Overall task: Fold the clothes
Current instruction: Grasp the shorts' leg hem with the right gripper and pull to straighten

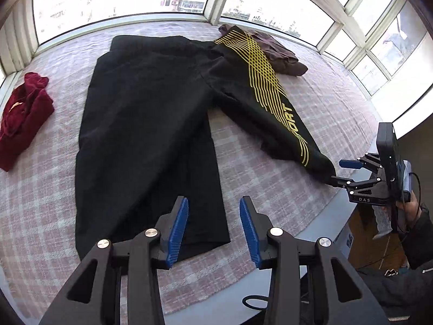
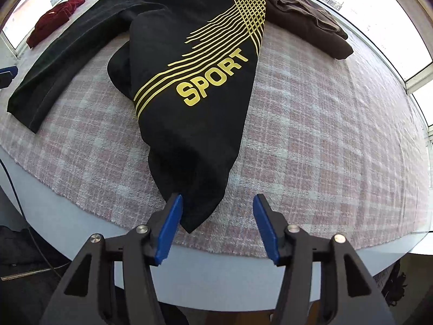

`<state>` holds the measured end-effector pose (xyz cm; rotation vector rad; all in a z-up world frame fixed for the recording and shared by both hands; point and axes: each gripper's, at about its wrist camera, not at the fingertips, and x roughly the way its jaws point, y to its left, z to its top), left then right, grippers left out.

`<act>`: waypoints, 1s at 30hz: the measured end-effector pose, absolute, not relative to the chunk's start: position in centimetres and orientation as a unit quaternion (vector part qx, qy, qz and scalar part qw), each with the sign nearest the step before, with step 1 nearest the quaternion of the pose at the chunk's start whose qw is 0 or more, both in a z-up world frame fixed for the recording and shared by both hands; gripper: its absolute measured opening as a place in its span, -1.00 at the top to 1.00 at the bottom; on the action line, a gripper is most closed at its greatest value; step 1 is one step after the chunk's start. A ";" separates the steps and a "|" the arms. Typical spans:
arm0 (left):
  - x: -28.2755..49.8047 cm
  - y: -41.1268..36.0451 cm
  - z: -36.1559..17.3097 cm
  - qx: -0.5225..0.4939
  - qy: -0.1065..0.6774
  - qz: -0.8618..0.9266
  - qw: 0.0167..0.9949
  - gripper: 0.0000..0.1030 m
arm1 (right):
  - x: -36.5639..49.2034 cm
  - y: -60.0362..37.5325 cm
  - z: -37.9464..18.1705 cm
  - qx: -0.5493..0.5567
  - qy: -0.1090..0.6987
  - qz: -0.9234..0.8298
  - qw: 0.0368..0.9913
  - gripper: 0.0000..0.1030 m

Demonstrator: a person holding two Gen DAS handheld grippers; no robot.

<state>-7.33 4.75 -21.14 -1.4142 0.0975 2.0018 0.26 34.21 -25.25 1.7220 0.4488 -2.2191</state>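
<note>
Black sport trousers (image 1: 146, 124) with yellow stripes and the word SPORT lie spread on the plaid-covered table (image 1: 270, 168). One leg lies flat toward my left gripper (image 1: 213, 227), which is open and hovers over that leg's cuff. The striped leg (image 2: 194, 103) angles toward the table's near edge. My right gripper (image 2: 217, 224) is open, its jaws astride that leg's cuff, the left pad (image 2: 169, 227) touching the cloth. The right gripper also shows in the left wrist view (image 1: 341, 172).
A dark red garment (image 1: 21, 116) lies crumpled at the table's left side. A brown garment (image 2: 305, 13) lies at the back right, partly under the trousers' waist. Windows surround the table. The table edge (image 2: 216, 270) is just below my right gripper.
</note>
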 end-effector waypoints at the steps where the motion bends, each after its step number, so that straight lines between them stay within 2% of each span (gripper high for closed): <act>1: -7.7 6.7 -21.8 -0.546 0.042 0.757 0.357 0.26 | 0.5 34.2 -25.4 0.601 0.154 -0.770 0.151 -0.04; 5: -9.0 12.9 -24.2 -0.562 0.073 0.725 0.392 0.26 | 1.1 34.6 -25.4 0.604 0.150 -0.769 0.148 -0.04; 11: -10.5 17.3 -26.3 -0.571 0.110 0.702 0.412 0.26 | 1.1 35.9 -25.1 0.612 0.102 -0.769 0.155 -0.04; 14: -10.7 18.4 -26.6 -0.571 0.122 0.695 0.420 0.48 | 1.0 35.8 -25.2 0.614 0.095 -0.767 0.159 -0.04; 16: -10.9 18.7 -26.4 -0.572 0.126 0.691 0.423 0.83 | 0.8 35.5 -25.3 0.614 0.091 -0.767 0.161 -0.04; 19: -10.9 18.8 -26.0 -0.569 0.133 0.691 0.425 0.92 | 0.5 35.6 -25.2 0.612 0.061 -0.769 0.172 -0.01; 21: -10.8 18.6 -25.6 -0.567 0.138 0.692 0.426 0.95 | 0.2 35.8 -24.9 0.610 0.031 -0.769 0.186 0.46; 22: -10.8 18.4 -25.3 -0.565 0.139 0.694 0.424 0.95 | 0.0 35.8 -24.8 0.614 0.028 -0.766 0.189 0.88; 30: -10.5 16.0 -22.0 -0.566 0.120 0.700 0.418 0.95 | -0.3 37.1 -20.7 0.593 -0.006 -0.777 0.211 0.91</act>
